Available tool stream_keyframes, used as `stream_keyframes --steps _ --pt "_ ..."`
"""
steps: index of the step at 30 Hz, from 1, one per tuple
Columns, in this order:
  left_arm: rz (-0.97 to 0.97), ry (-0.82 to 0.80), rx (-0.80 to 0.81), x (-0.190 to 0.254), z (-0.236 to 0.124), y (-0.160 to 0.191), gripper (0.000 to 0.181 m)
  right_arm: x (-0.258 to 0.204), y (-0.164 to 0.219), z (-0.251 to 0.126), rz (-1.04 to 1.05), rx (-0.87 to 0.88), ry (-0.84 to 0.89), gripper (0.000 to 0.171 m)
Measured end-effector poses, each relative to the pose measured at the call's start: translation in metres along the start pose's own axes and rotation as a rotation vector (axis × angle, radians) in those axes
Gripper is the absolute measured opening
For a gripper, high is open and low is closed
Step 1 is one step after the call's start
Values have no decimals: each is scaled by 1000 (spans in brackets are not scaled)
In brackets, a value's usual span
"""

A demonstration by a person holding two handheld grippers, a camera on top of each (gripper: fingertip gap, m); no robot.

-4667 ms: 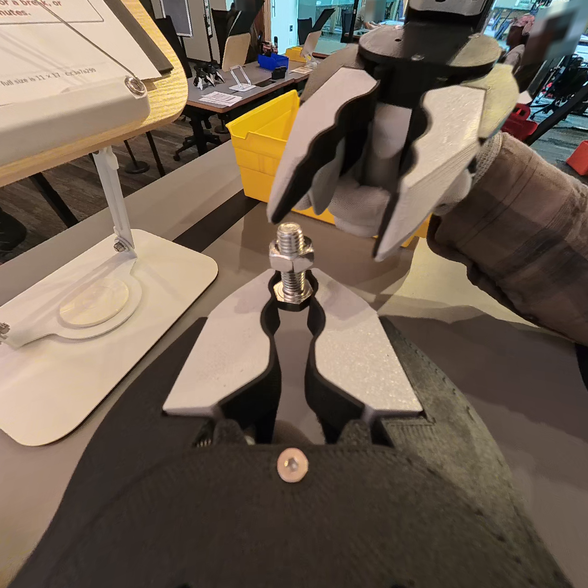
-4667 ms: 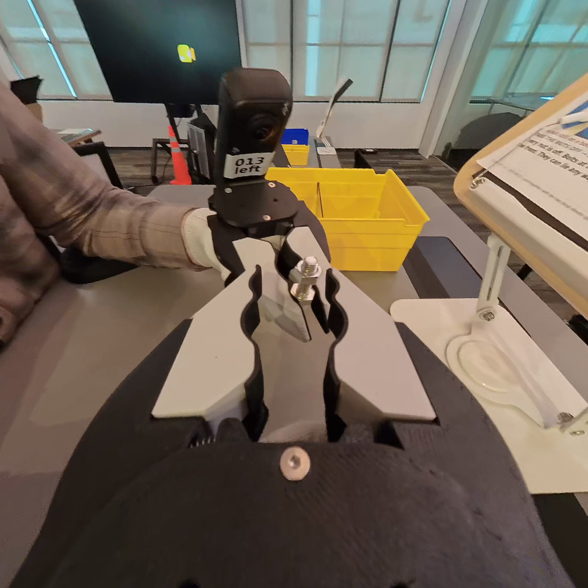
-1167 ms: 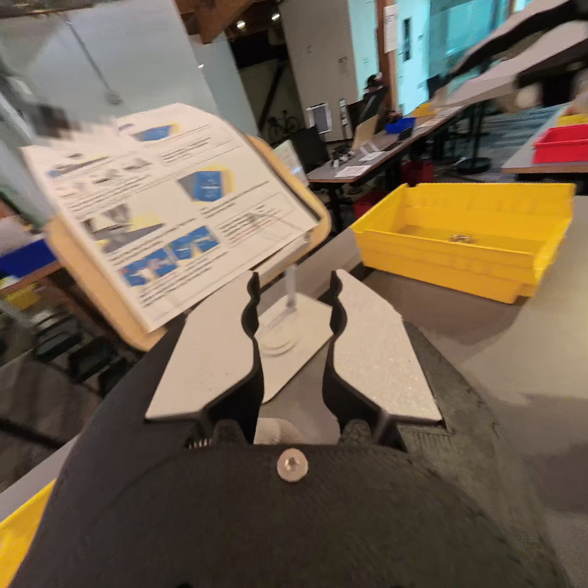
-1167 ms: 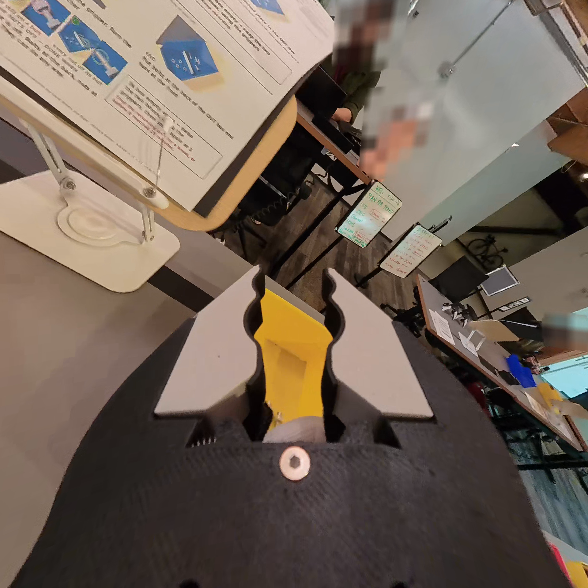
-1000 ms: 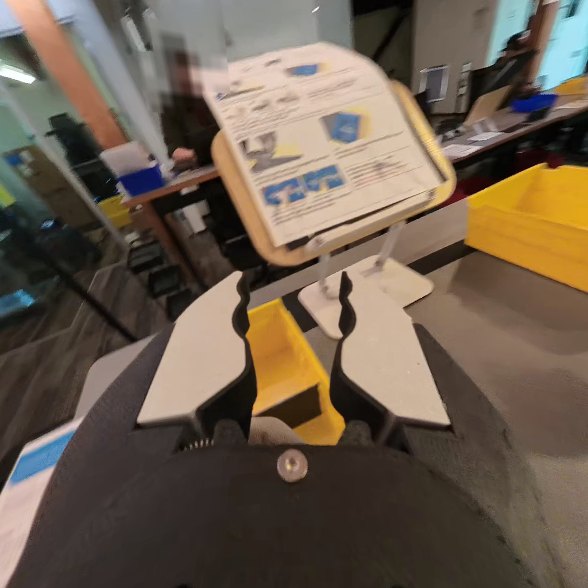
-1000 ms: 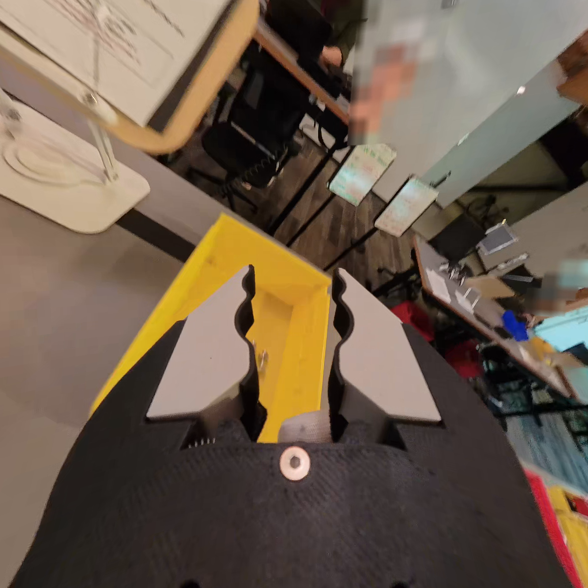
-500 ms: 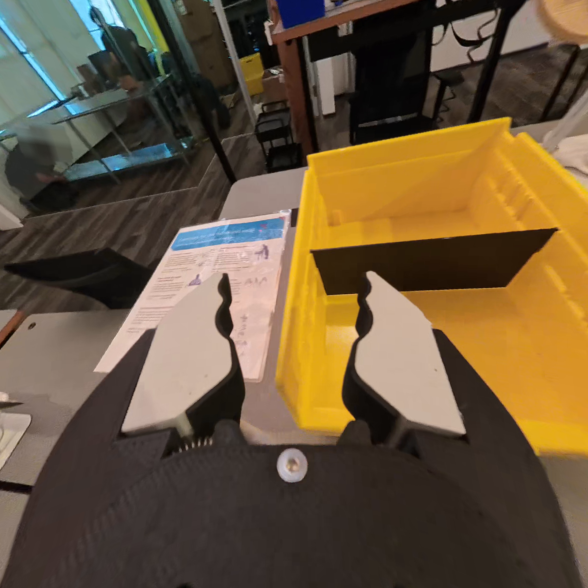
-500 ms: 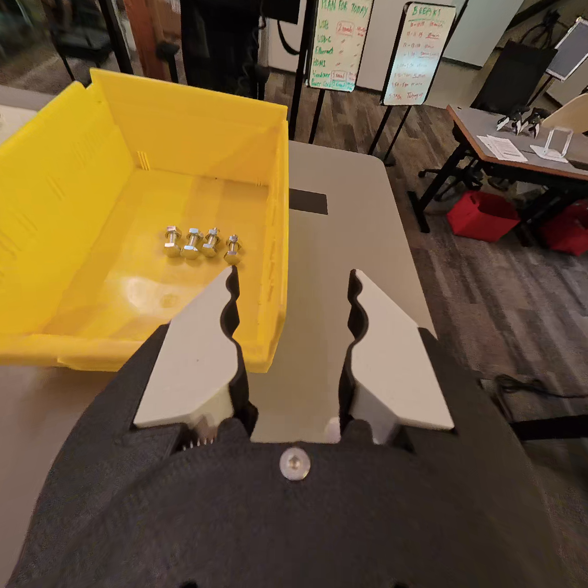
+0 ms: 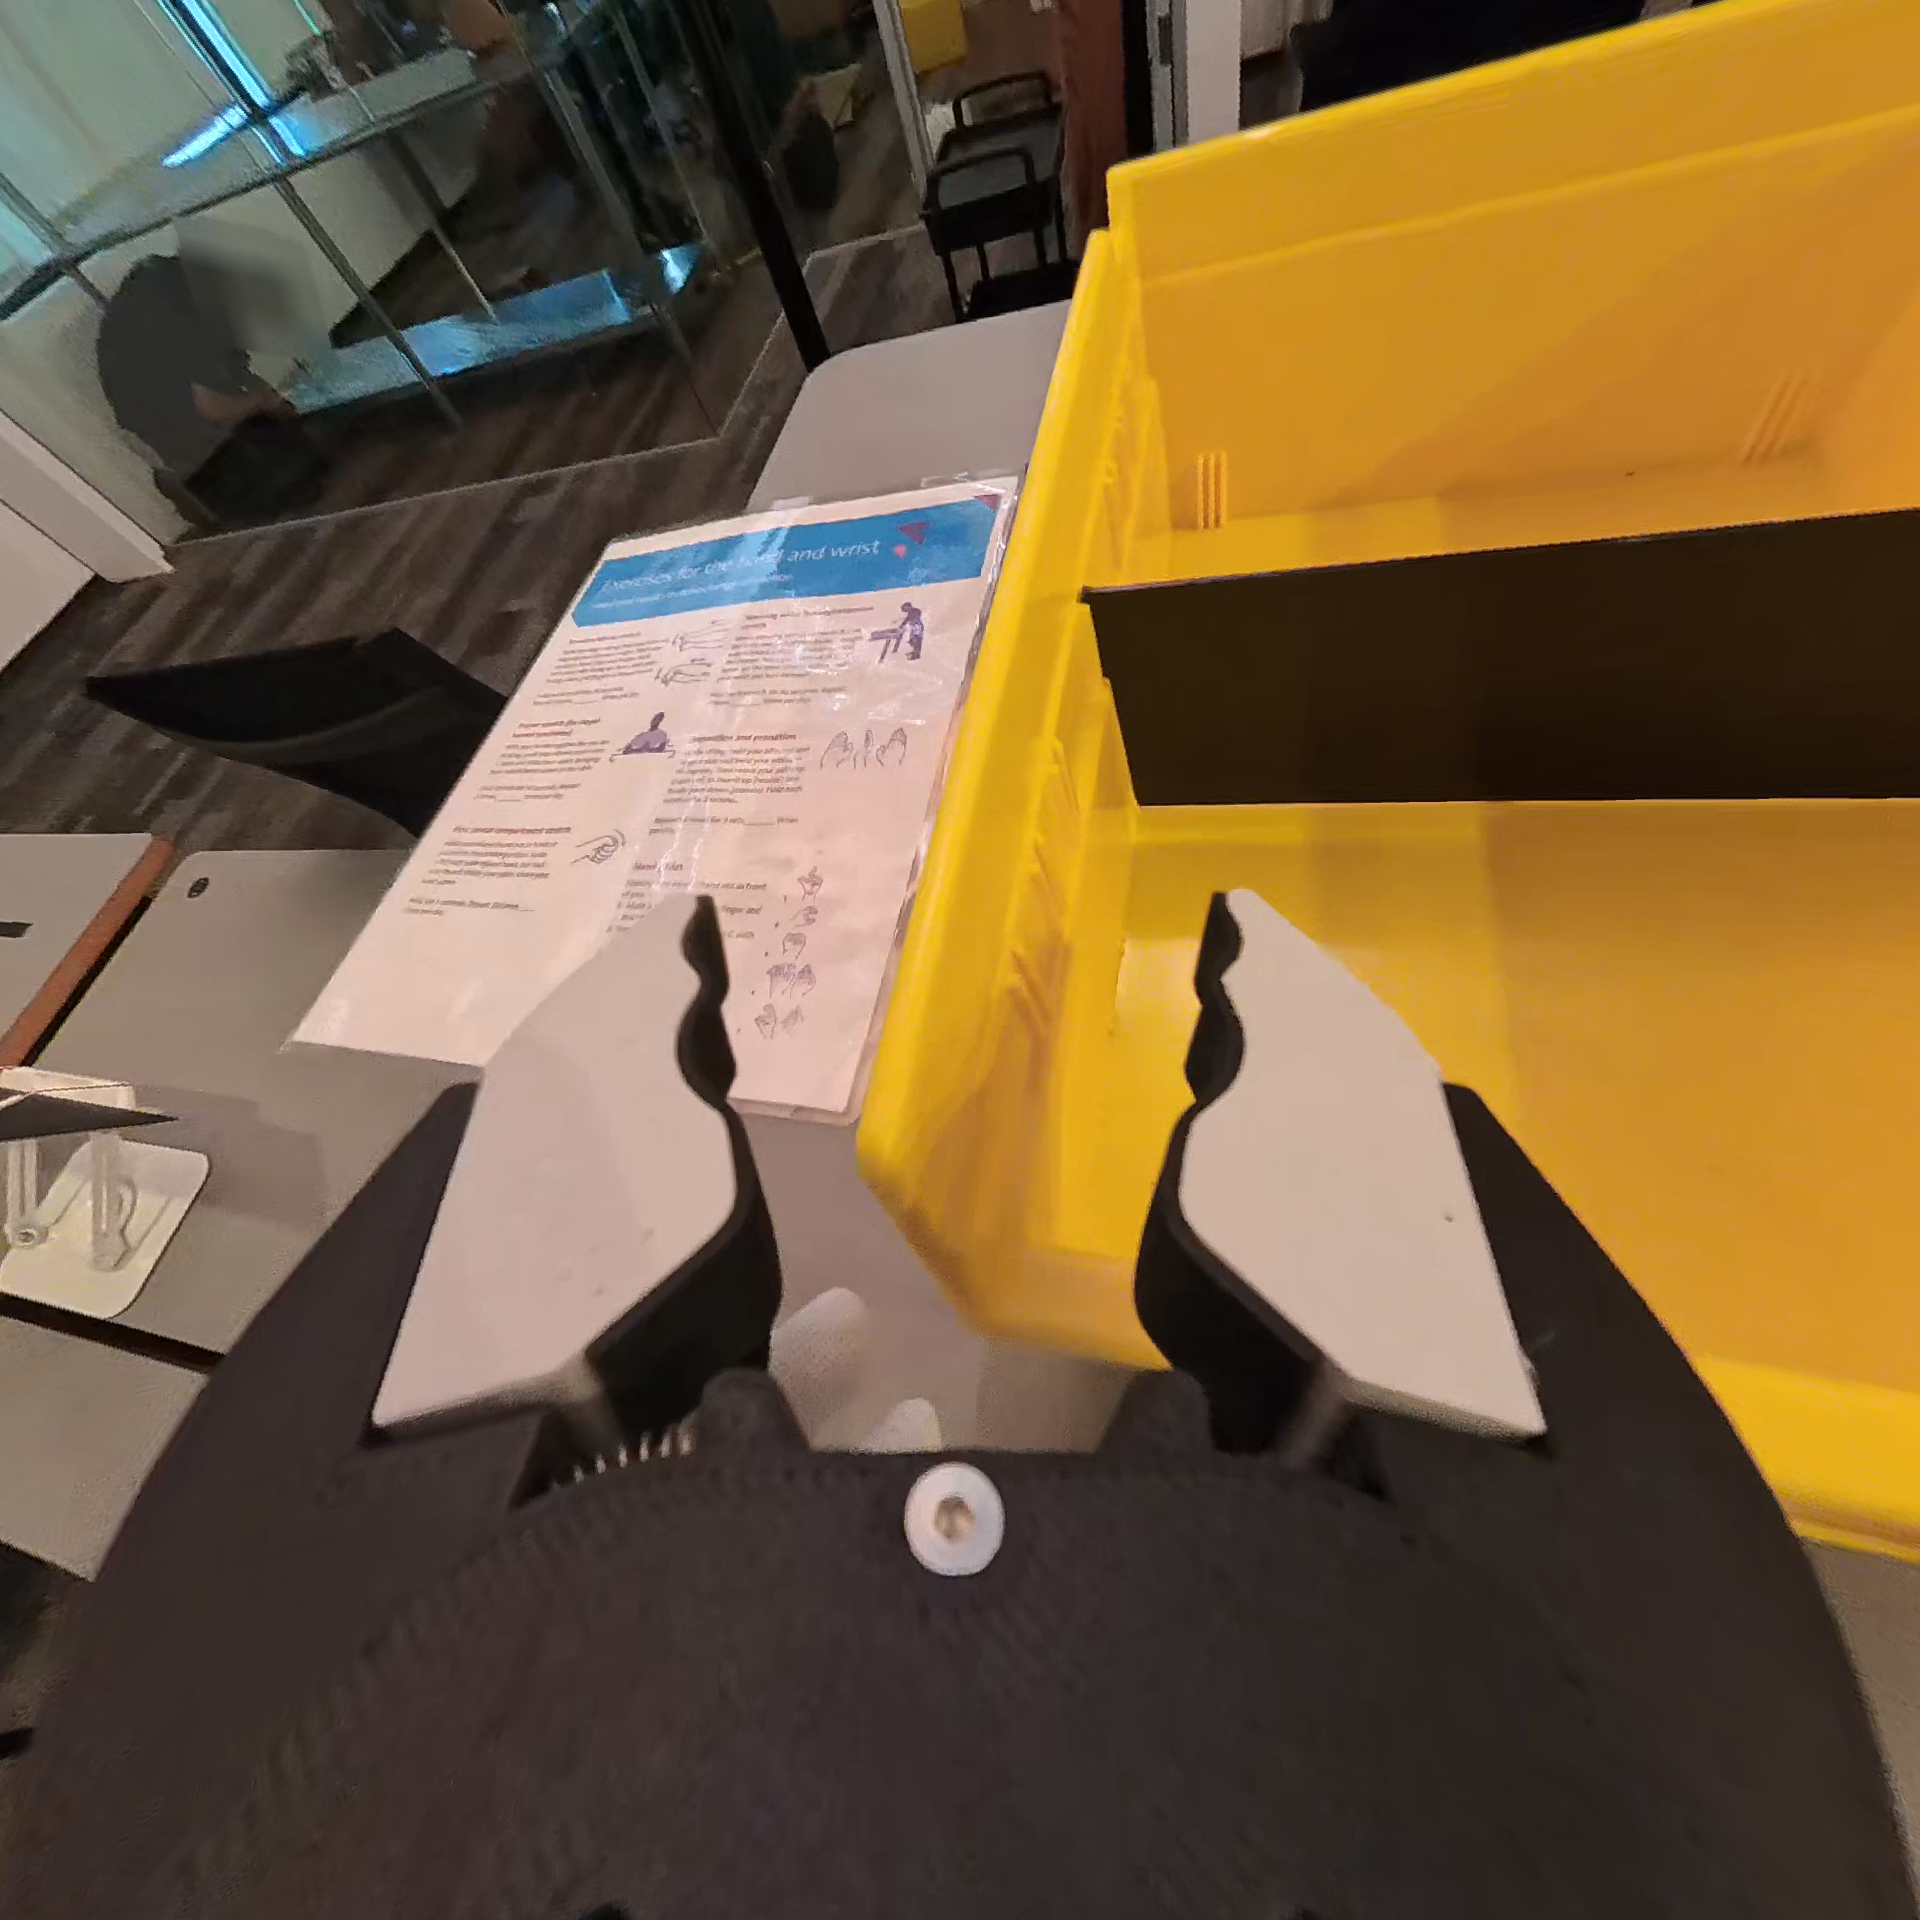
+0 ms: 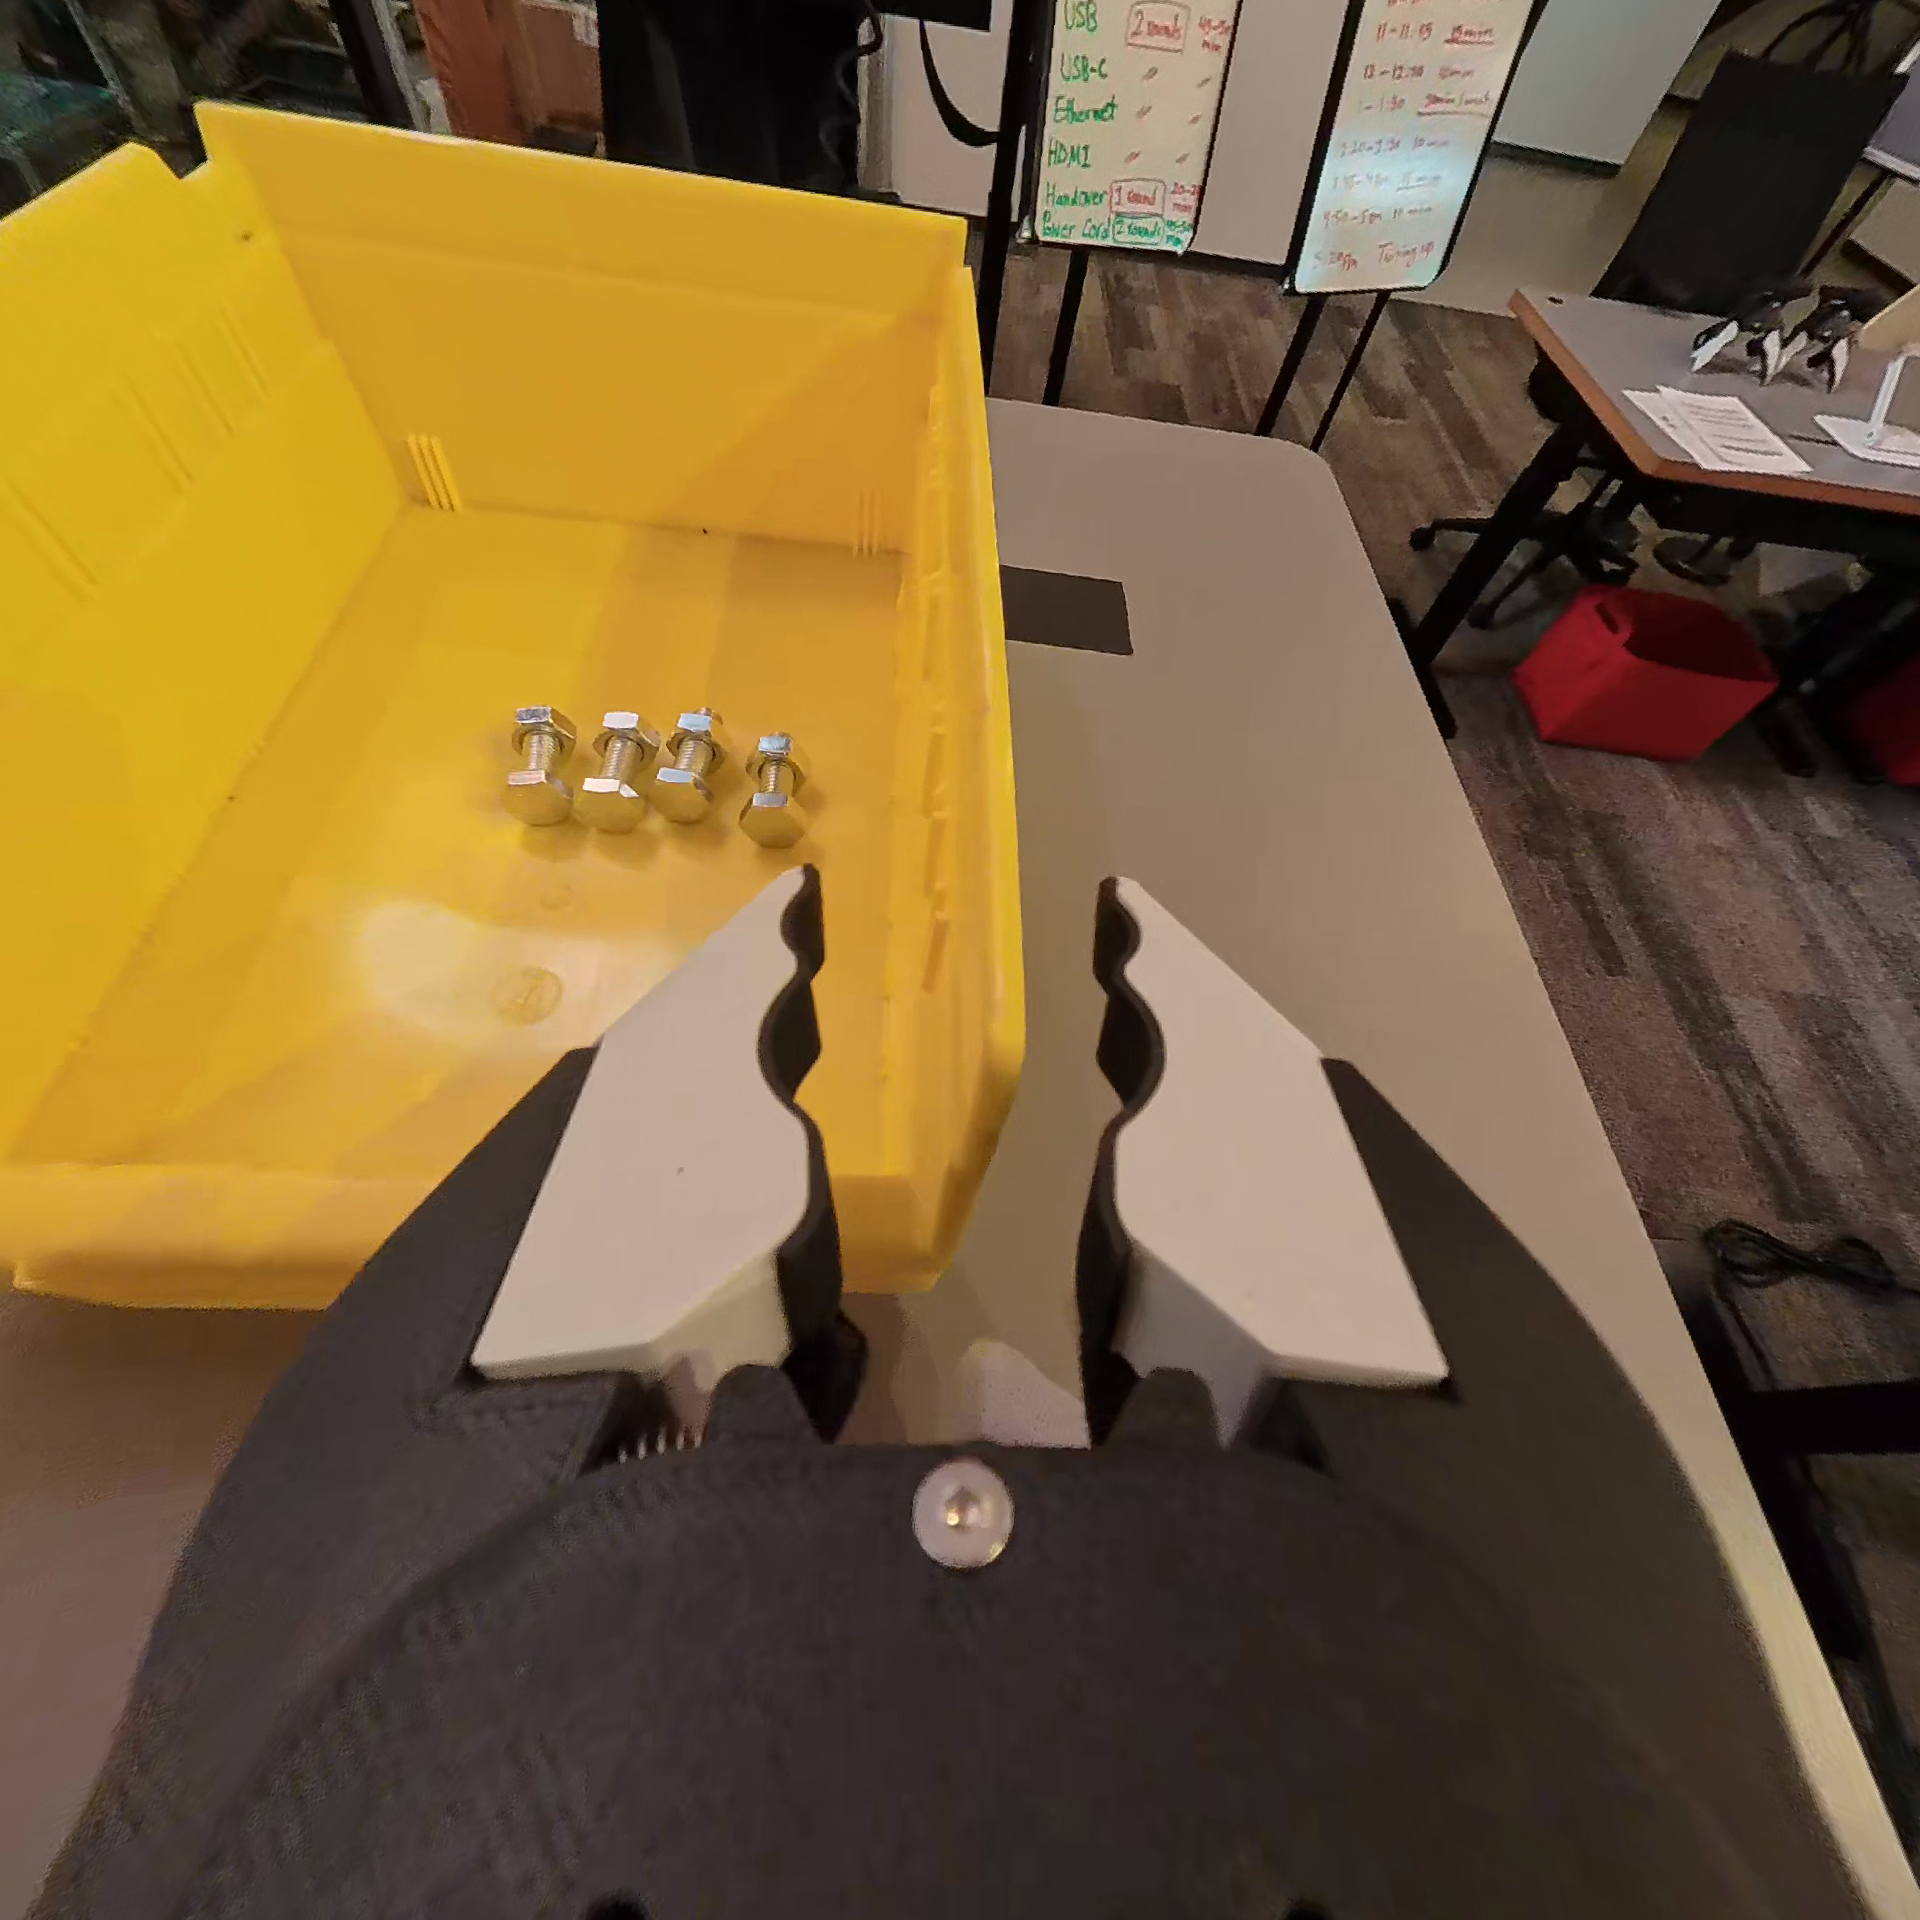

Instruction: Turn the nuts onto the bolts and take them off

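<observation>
Both grippers are empty right now. The left gripper (image 9: 961, 925) has its jaws spread wide, straddling the near left corner of the yellow bin (image 9: 997, 935), one finger over the laminated sheet (image 9: 727, 748) lying flat on the bench (image 9: 239, 935), the other over the bin floor. The right gripper (image 10: 961, 894) is open too, a bit narrower, sitting over the bin's right wall (image 10: 961, 727) with bare bench to the right of it, running out to the bench edge and the floor beyond.

Only the right wrist view shows the bolts (image 10: 649, 769): four of them, each with a nut threaded on, lying in a neat row on the bin floor near the right wall, just ahead of the left finger tip. Lots of free floor around them in that compartment.

The left view gives the black divider (image 9: 1507, 665) crossing the bin, and both compartments it shows look bare. A small clear stand (image 9: 83, 1216) sits off to the far left.
</observation>
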State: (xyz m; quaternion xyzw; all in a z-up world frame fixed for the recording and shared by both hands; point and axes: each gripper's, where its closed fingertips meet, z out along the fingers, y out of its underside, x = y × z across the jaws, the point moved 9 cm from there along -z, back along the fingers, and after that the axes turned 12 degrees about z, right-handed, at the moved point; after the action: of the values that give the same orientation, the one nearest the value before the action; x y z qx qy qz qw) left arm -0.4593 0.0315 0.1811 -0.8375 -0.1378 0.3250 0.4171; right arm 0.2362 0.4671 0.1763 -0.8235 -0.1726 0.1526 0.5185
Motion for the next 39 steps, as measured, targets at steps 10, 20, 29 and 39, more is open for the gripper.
stream_keyframes --steps 10,20,29,39 --pt "-17 40 22 4 7 -1 43 1 3 0 33 -7 -46 5" --pt "-89 248 114 -4 10 1 6 2 7 -2 105 -1 -154 3" --pt "-166 336 180 1 13 4 26 -1 9 -7 89 -14 -157 3" --pt "-160 314 180 2 23 4 6 -1 17 -8 49 -47 -133 1"
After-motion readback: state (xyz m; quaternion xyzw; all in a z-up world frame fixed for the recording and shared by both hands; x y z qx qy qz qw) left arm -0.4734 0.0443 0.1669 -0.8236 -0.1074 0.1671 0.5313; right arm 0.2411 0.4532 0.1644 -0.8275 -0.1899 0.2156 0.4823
